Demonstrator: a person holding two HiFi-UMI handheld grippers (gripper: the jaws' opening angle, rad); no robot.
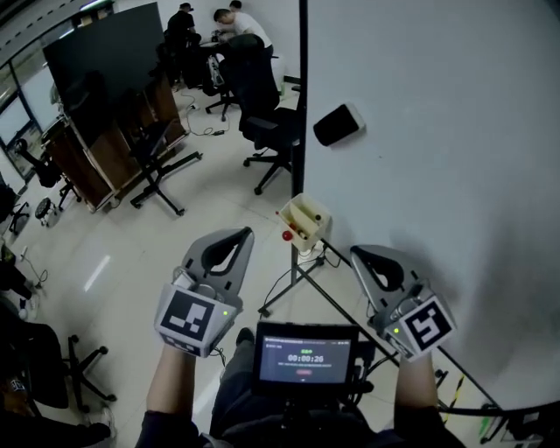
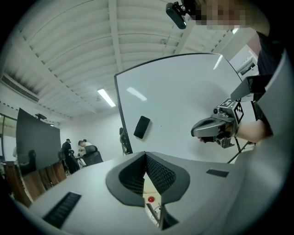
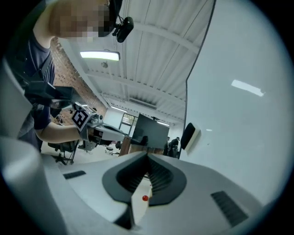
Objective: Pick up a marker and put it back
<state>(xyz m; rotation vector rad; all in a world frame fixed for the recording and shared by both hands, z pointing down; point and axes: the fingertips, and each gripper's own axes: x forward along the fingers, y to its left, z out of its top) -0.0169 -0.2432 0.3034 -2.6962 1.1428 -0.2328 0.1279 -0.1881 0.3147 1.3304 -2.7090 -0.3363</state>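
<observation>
A cream marker tray [image 1: 306, 215] hangs at the lower left corner of the whiteboard [image 1: 437, 131], with markers in it and a red cap [image 1: 286, 234] at its near end. My left gripper [image 1: 236, 234] hovers just left of the tray, shut and empty. On the tray's other side my right gripper [image 1: 360, 254] is held at about the same height, shut with nothing in it. In the left gripper view the tray [image 2: 148, 182] and red cap [image 2: 150, 199] show below the closed jaw tips [image 2: 146, 156]. The right gripper view shows the same red cap [image 3: 145, 198] under its closed tips [image 3: 148, 158].
A black eraser [image 1: 337, 124] sticks to the whiteboard above the tray. The board's stand legs [image 1: 297, 280] and a cable run across the floor below. Office chairs [image 1: 262, 114], a dark panel on a wheeled stand [image 1: 105, 52] and people at a desk [image 1: 232, 22] lie farther back.
</observation>
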